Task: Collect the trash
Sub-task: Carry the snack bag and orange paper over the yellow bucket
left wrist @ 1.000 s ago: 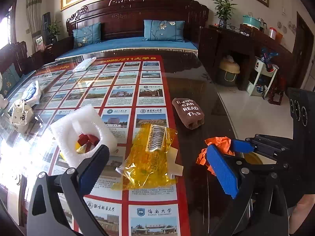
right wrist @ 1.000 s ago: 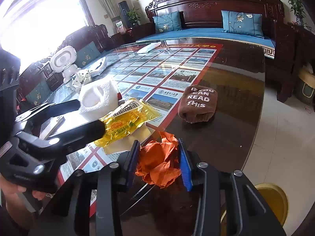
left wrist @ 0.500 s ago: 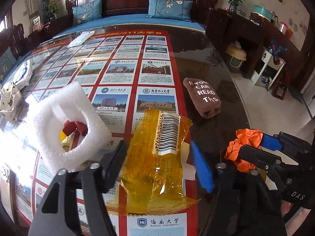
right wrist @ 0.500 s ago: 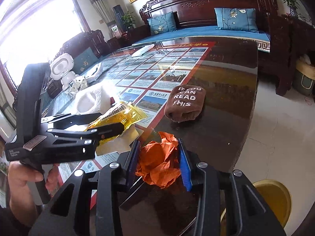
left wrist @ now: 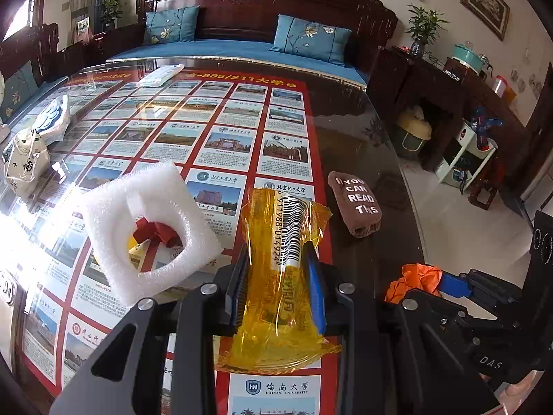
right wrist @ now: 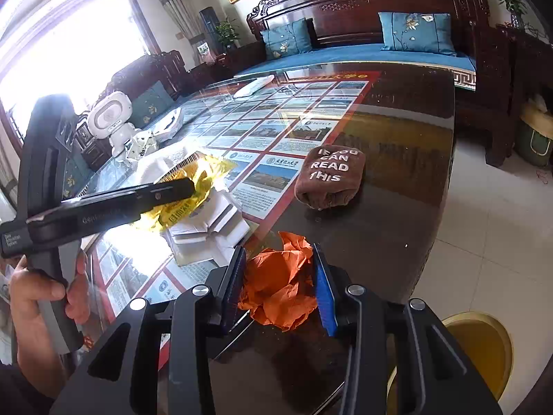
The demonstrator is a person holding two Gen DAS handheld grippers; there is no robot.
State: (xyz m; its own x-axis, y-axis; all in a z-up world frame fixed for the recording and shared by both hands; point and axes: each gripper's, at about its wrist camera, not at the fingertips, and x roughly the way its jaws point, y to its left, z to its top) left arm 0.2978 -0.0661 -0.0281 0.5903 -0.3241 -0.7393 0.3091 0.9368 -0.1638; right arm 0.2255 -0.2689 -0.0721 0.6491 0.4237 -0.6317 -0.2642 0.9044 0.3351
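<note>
Two grippers each carry one piece of trash over the glass-topped surface (left wrist: 349,131). Left gripper (left wrist: 278,287): its fingers (left wrist: 238,287) have just been closing and now pinch the yellow wrapper (left wrist: 276,311) from both sides, so that the film bunches between the pads; the wrapper's barcoded end stands up beyond the fingertips and its lower edge trails toward the camera. Right gripper (right wrist: 280,287): its fingers (right wrist: 323,290), narrowly parted, clamp a crumpled orange paper (right wrist: 280,283) near the surface's edge. White foam (left wrist: 145,231) with a hole through it lies just left of the wrapper, over a red scrap (left wrist: 155,233). Flattened white card (right wrist: 207,231) lies under the wrapper, seen from the right wrist. Brown lettered cloth (left wrist: 356,207) rests on the dark glass to the right, apart from both grippers. Yellow bin (right wrist: 480,346) stands on the floor beside the surface, below the right gripper.
</note>
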